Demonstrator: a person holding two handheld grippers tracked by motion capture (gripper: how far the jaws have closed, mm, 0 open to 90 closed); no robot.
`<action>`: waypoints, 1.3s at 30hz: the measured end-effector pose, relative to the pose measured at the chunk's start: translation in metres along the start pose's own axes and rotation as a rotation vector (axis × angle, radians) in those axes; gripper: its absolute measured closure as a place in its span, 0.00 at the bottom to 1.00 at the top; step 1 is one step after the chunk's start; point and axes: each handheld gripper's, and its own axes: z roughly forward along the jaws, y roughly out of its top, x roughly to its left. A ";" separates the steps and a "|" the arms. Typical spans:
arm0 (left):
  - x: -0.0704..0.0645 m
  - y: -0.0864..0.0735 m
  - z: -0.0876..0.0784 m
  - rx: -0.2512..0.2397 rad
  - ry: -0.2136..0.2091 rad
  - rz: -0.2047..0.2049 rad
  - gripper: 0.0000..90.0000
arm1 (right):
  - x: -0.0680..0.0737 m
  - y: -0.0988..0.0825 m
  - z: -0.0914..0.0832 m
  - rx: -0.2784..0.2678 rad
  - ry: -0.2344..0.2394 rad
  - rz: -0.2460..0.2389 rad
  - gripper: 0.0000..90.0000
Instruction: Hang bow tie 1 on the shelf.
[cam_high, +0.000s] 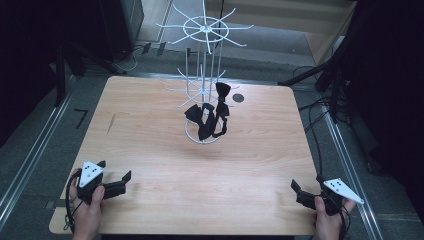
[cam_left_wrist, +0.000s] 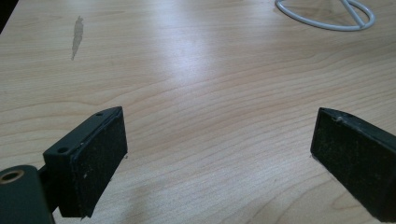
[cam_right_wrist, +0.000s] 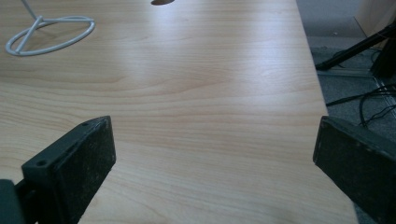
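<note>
At the surface's (cam_high: 150, 150) centre, we see a white wire rack (cam_high: 205, 75) standing upright, its long axis vertical; black fabric bow ties (cam_high: 207, 117) hang low on it; our left tool (cam_high: 116, 179) at seven o'clock and right tool (cam_high: 300, 192) at five sit well apart from it, jaws wide, empty.

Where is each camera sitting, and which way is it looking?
High view: above the person's side, looking forward and down at the wooden table, the white wire rack with black bow ties; both hands with the left tongs and right tongs show.
Left gripper view: rides the left tongs, looking across the table; open jaws show.
Right gripper view: rides the right tongs; open jaws show.
Shared: all three show the rack's ring base.
</note>
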 end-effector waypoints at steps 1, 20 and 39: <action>0.000 0.000 0.000 0.000 0.000 0.000 0.05 | -0.002 -0.001 -0.002 0.005 -0.002 0.001 0.00; 0.000 0.000 0.000 0.005 -0.002 -0.006 0.05 | -0.013 -0.012 -0.019 0.024 -0.030 -0.028 0.00; 0.000 0.001 0.001 0.009 0.001 -0.006 0.05 | -0.011 -0.010 -0.014 0.052 -0.044 -0.029 0.00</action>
